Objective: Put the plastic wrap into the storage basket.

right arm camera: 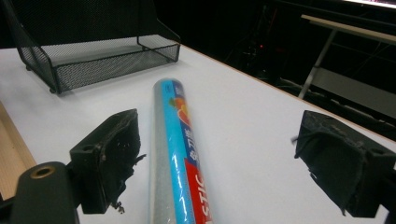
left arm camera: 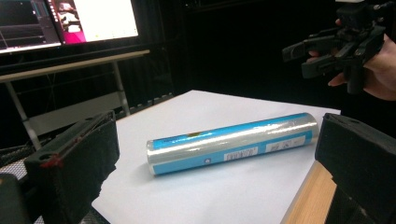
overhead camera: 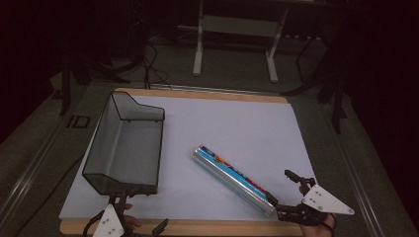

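In a dark room, a white-topped desk point(overhead camera: 237, 123) carries a mesh tray point(overhead camera: 126, 148) and foil roll point(overhead camera: 232, 178); left gripper point(overhead camera: 141, 228) and right gripper point(overhead camera: 291, 192) both gape.

The right gripper point(right arm camera: 215, 158) holds its black jaws wide apart around the near end of a blue-labelled plastic wrap roll point(right arm camera: 173, 154) lying on the white table point(right arm camera: 252, 116); a black mesh tray point(right arm camera: 100, 53) stands beyond.

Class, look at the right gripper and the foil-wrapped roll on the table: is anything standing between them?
Nothing visible does. The right gripper is open at the near end of the roll, whose tube lies between its jaws on bare white table.
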